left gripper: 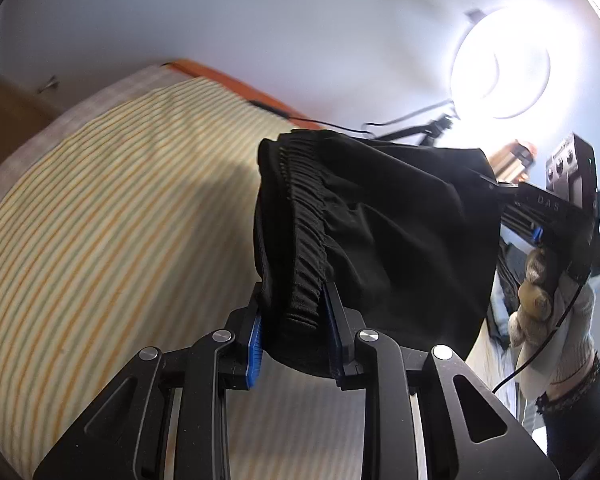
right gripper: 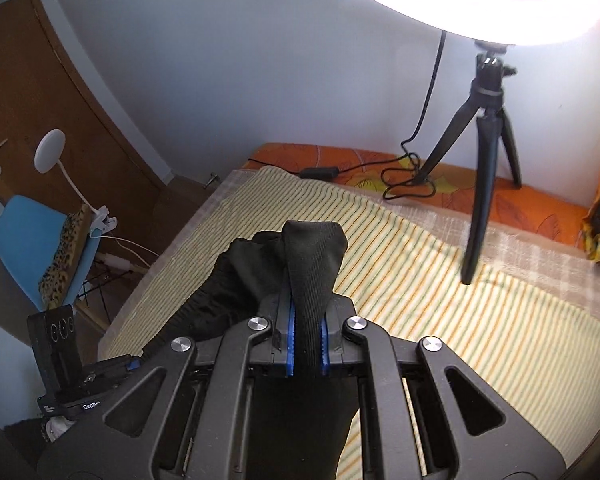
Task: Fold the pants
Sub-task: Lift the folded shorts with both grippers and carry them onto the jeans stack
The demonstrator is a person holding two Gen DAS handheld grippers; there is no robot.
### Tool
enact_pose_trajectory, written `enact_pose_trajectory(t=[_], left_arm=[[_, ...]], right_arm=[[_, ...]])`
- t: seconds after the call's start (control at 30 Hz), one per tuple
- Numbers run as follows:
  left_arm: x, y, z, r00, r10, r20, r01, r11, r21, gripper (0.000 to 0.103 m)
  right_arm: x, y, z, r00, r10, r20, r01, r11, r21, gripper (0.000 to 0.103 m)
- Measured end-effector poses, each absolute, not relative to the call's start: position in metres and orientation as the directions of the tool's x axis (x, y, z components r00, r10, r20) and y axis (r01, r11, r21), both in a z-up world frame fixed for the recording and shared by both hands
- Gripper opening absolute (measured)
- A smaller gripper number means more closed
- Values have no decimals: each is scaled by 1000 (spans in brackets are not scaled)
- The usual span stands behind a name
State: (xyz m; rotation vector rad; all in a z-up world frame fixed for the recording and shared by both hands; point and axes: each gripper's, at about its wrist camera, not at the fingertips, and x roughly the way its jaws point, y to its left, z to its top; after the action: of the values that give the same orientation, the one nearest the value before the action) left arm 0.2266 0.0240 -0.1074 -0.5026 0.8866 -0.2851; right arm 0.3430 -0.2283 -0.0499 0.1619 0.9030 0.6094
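Left hand-held gripper and right hand-held gripper are both clamped on black cloth.

Pants matt black cloth, ribbed gathered waistband, fine-rib knit at the right gripper; fingers matt black plastic with blue ridged pads, shiny metal rivets; bed cover soft striped woven cloth; door smooth brown wood.

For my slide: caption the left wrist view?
Left tongs clamp black pants' waistband above the striped bed.
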Motion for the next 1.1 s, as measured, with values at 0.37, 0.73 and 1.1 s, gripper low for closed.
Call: enact_pose_trajectory(t=[0.37, 0.73, 1.1], left_arm=[[219, -55, -78, 601, -516, -610, 184, 832, -523, 24], [228, -173, -48, 548, -613, -570, 363, 787, -498, 24], [237, -306, -14, 489, -705, -514, 525, 709, -472, 24]], right_arm=[[308, -307, 0, 559, 465, -686, -383, 879, 283, 9], [287, -421, 34, 657, 337, -674, -263, 941, 213, 9], [279, -546, 77, 751, 167, -638, -117, 986, 121, 9]])
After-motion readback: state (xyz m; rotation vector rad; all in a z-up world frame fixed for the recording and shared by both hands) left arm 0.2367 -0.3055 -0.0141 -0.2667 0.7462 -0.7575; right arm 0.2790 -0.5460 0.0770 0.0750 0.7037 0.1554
